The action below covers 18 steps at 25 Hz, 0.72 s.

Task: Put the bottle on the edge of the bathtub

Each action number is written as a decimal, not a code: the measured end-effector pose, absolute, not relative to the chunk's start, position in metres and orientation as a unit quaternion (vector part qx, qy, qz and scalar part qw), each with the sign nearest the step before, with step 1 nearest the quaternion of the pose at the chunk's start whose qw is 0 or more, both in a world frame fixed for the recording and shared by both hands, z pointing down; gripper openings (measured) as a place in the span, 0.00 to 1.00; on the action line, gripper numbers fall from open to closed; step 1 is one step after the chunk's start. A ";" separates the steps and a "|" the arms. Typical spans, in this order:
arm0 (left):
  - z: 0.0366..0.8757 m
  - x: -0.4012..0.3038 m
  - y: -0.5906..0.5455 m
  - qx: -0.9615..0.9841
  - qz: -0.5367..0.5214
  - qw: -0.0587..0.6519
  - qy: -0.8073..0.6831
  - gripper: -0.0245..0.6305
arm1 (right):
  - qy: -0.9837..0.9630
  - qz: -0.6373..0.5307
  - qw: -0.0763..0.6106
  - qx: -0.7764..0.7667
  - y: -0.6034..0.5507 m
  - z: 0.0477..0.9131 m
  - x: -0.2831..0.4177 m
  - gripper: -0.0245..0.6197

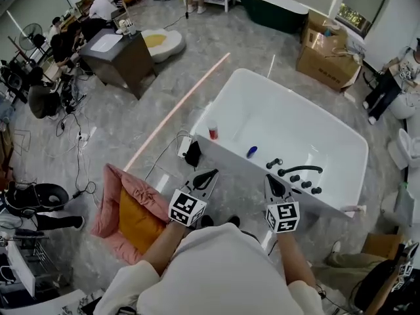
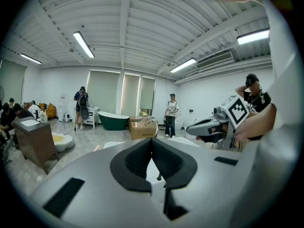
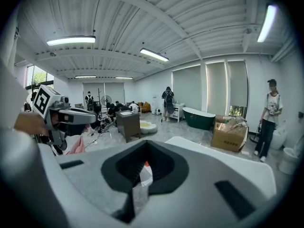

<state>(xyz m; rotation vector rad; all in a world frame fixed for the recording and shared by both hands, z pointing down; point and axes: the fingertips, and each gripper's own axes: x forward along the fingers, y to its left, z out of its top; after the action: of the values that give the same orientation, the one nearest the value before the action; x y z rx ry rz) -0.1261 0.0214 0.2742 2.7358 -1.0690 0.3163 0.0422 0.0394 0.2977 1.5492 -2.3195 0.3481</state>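
Note:
A small clear bottle with a red top stands upright on the left rim of the white bathtub. My left gripper hovers shut and empty near the tub's near corner, below the bottle and apart from it. In the left gripper view its jaw tips meet with nothing between them. My right gripper is beside it at the tub's near rim, also shut and empty. Part of the bottle shows through the slit under those jaws, farther off.
A black faucet with knobs sits on the tub's near rim. A blue item lies inside the tub. A black object is by the tub's corner, with pink and orange cloth on the floor to the left. Cardboard boxes and people stand farther off.

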 end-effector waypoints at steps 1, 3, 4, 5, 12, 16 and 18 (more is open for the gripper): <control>0.270 -0.127 0.024 0.924 0.102 0.089 -0.357 0.03 | -0.815 0.116 0.164 0.544 0.041 0.294 0.041 0.04; 0.262 -0.129 0.026 0.926 0.095 0.082 -0.357 0.03 | -0.816 0.105 0.163 0.545 0.046 0.287 0.040 0.04; 0.259 -0.131 0.026 0.926 0.093 0.080 -0.357 0.03 | -0.816 0.102 0.162 0.546 0.048 0.285 0.040 0.04; 0.257 -0.133 0.026 0.926 0.092 0.080 -0.358 0.03 | -0.815 0.100 0.160 0.548 0.050 0.283 0.040 0.04; 0.256 -0.136 0.023 0.926 0.087 0.076 -0.358 0.03 | -0.812 0.090 0.150 0.557 0.052 0.277 0.041 0.04; 0.257 -0.131 0.024 0.928 0.088 0.076 -0.355 0.03 | -0.810 0.088 0.143 0.562 0.052 0.273 0.045 0.04; 0.256 -0.131 0.025 0.928 0.089 0.076 -0.353 0.03 | -0.809 0.087 0.141 0.563 0.052 0.271 0.044 0.04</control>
<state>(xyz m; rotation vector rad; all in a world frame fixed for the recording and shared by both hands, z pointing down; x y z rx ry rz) -0.1313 0.0248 0.2565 2.7833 -1.0584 0.2659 0.0437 0.0524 0.2712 1.6268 -2.3365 0.2505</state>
